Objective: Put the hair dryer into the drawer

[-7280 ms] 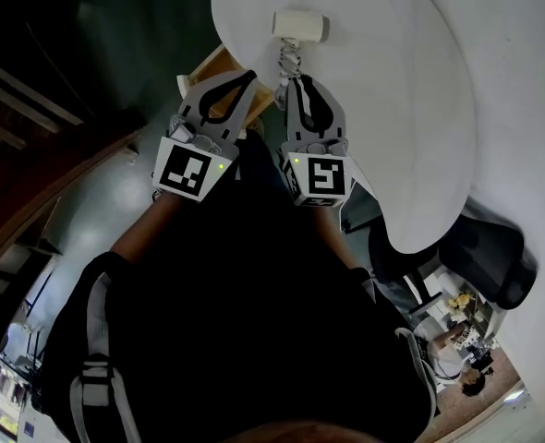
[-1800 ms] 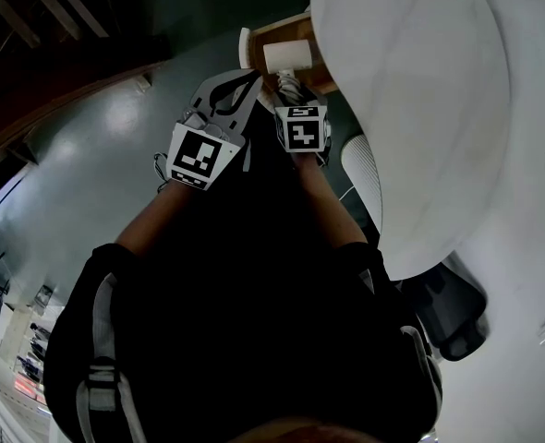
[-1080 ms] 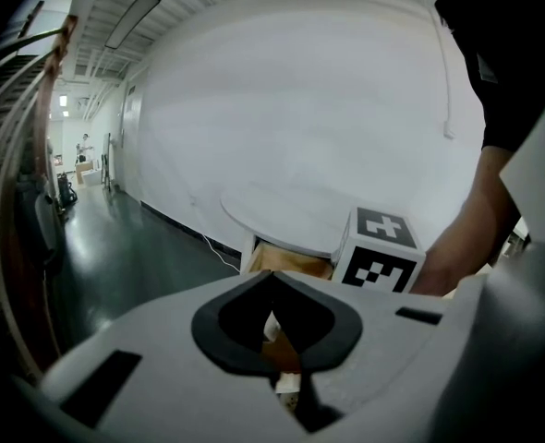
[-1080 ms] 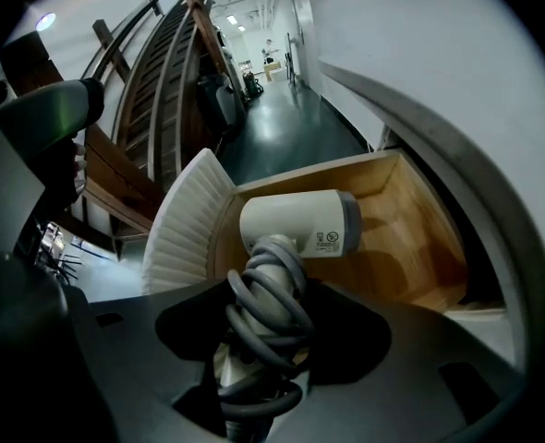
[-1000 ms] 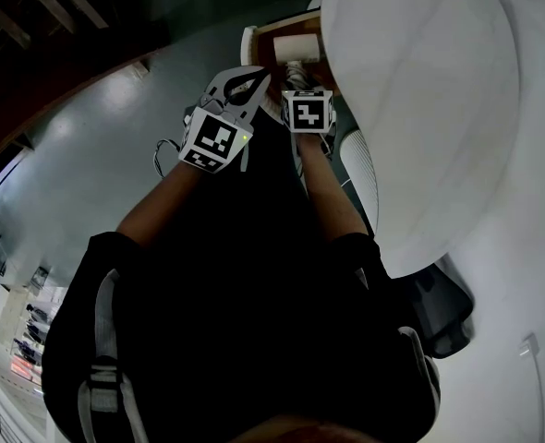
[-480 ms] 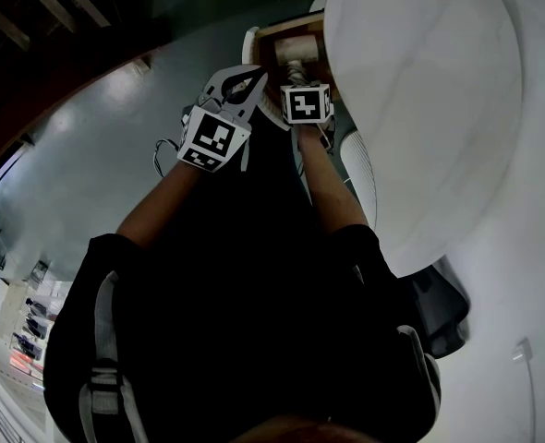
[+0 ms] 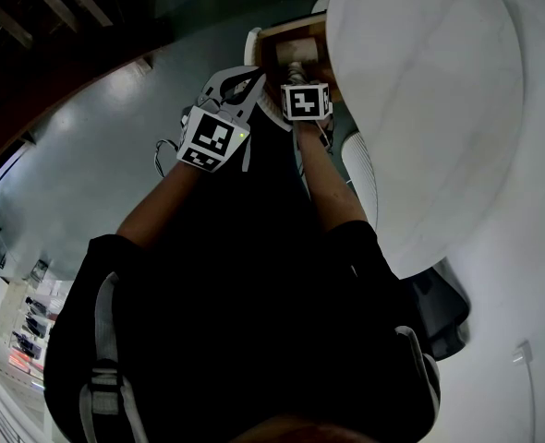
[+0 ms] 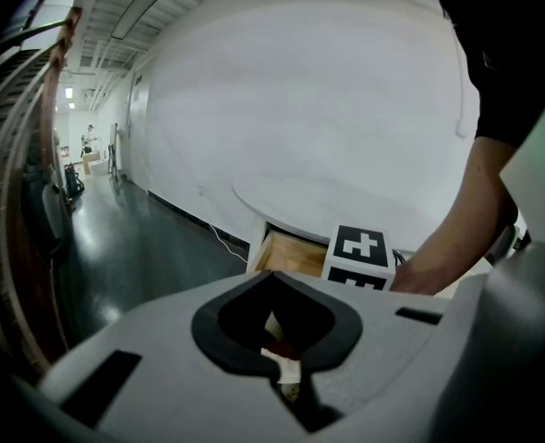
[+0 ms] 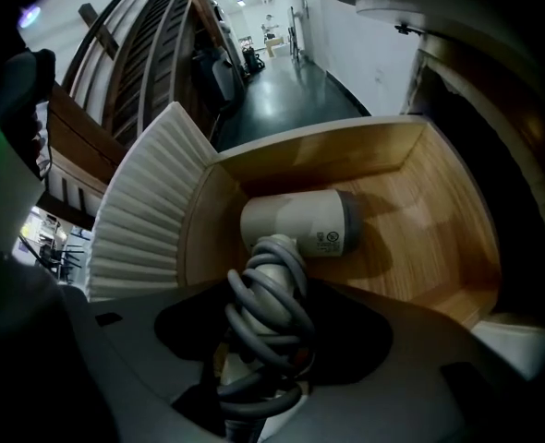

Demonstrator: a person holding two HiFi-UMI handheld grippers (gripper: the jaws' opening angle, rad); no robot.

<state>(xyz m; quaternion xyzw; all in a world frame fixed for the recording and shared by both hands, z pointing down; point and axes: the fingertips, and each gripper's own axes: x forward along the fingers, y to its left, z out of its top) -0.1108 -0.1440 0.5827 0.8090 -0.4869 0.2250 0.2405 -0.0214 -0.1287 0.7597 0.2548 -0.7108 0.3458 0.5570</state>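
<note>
While the right gripper (image 9: 271,289) points steeply down, its jaws are clamped on the handle of the white, barrel-shaped plastic hair dryer (image 9: 300,224), around which a grey rubber cord (image 9: 265,326) is coiled in thick loops. The barrel, with a grey end ring and a small printed label, is seen lying crosswise inside the open light wooden drawer (image 9: 429,201). Whether it touches the floor cannot be settled. The left gripper (image 8: 272,280) is held near the drawer, jaws together and empty.
</note>
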